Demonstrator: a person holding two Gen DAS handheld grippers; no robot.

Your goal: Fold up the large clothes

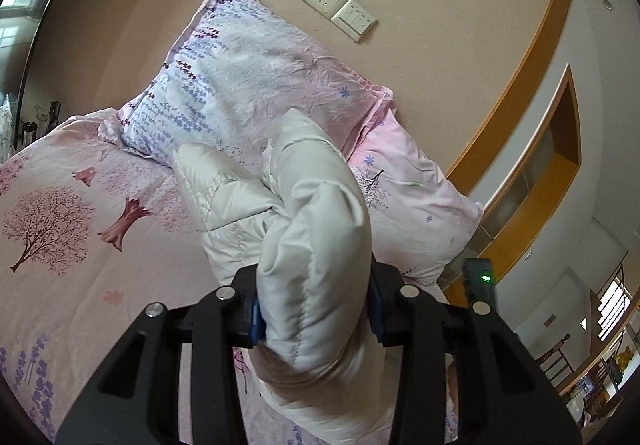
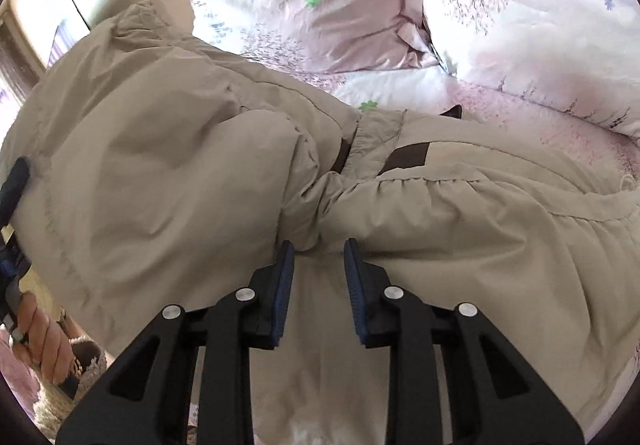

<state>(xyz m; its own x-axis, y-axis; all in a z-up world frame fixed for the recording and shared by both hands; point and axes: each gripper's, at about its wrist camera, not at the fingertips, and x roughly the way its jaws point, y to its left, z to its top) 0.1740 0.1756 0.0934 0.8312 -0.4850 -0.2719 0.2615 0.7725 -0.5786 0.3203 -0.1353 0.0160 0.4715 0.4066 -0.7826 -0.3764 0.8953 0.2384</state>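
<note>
— Gripping a thick fold of the padded jacket (image 1: 316, 245), the left gripper (image 1: 316, 319) has its blue pads pressed into the quilted fabric from both sides, so it is clenched on the garment. Does the other view agree?

— The right wrist view shows the same beige jacket (image 2: 168, 173) spread wide over the bed (image 2: 560, 133), a raised mass on the left and a gathered seam running to the right. The right gripper (image 2: 319, 273) stands with its jaws apart; the fingertips (image 2: 286, 257) sit right at a crease in the cloth, but nothing is pinched between them.

— Where does the garment lie in the left view?

— It rises from the gripper in a puffy roll, and more of it rests on the pink tree-print bedcover (image 1: 60, 229), just in front of two pillows (image 1: 248, 85) leaning on the tan wall (image 1: 420, 57). A socket and switch plate (image 1: 340, 7) sit on that wall.

— Anything else at the edge?

— A person's hand (image 2: 42, 341) holding a handle shows at the lower left of the right view, beside the jacket.
</note>
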